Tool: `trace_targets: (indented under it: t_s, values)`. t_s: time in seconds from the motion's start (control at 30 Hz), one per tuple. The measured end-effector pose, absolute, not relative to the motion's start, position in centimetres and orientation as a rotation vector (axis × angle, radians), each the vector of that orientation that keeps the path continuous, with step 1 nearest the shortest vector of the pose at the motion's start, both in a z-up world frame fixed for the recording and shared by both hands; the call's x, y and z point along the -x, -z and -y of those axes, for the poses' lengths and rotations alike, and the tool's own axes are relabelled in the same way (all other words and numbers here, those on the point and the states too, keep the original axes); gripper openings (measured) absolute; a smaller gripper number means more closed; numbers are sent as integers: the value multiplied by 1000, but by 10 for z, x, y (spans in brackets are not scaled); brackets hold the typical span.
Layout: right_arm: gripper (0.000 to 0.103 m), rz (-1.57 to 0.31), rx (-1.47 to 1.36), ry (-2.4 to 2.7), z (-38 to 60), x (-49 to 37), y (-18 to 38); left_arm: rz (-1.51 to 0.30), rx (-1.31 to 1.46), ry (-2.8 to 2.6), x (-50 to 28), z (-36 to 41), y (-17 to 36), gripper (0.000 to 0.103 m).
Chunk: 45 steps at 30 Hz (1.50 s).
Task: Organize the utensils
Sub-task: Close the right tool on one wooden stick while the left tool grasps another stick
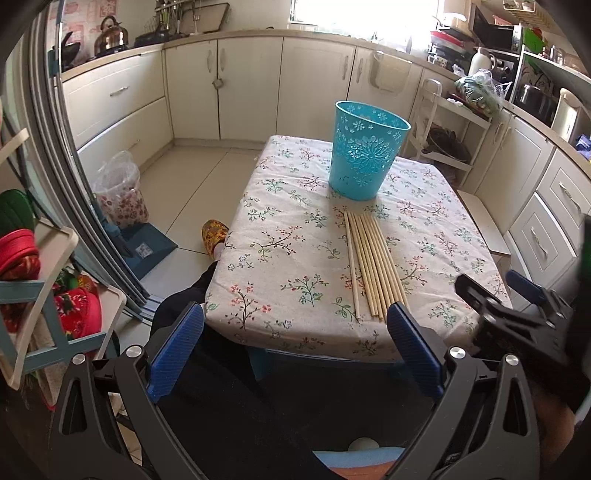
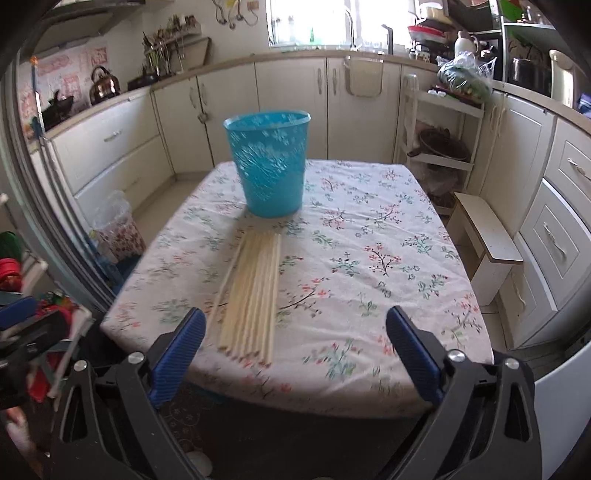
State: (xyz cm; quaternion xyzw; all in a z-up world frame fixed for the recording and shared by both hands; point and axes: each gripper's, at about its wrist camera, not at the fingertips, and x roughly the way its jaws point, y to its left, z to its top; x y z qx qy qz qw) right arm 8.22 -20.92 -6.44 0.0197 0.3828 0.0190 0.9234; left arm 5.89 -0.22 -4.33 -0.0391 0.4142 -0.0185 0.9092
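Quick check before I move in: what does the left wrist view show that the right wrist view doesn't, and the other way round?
Only the left wrist view shows a slippered foot by the table edge, a blue dustpan on the floor, and the right gripper entering at its right edge.

Only the right wrist view shows the window tap and the wooden stool's whole top.

Both show the turquoise basket upright on the floral tablecloth, the chopsticks lying in a row in front of it, and open, empty jaws.
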Motion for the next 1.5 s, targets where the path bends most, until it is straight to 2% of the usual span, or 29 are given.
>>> trace_targets:
  t_s: [0.03,0.17,0.27,0.43,0.5,1.07,1.4,1.5]
  values:
    - [70,-818,-47,-46,210,-97,74,-859,85,36,-64,1,46,96]
    - [53,-896,-79,-81,209,-142,105,-886,115,27,-85,-4,59,96]
    - [46,-919,-86,-106,201,-168,118,-922,133,19,-102,-4,71,96]
    - [42,-946,-64,-116,194,-201,134,-957,134,13,-122,-1,84,96]
    - [37,-967,-53,-116,192,-214,143,-966,132,9,-129,1,89,96]
    - [36,-931,-110,-127,209,-227,149,-1010,95,9,-190,30,111,96]
    - [34,-912,59,-139,196,-229,151,-1026,47,2,-230,49,128,95]
    - [23,-918,64,-157,203,-229,150,-1044,32,11,-246,59,137,95]
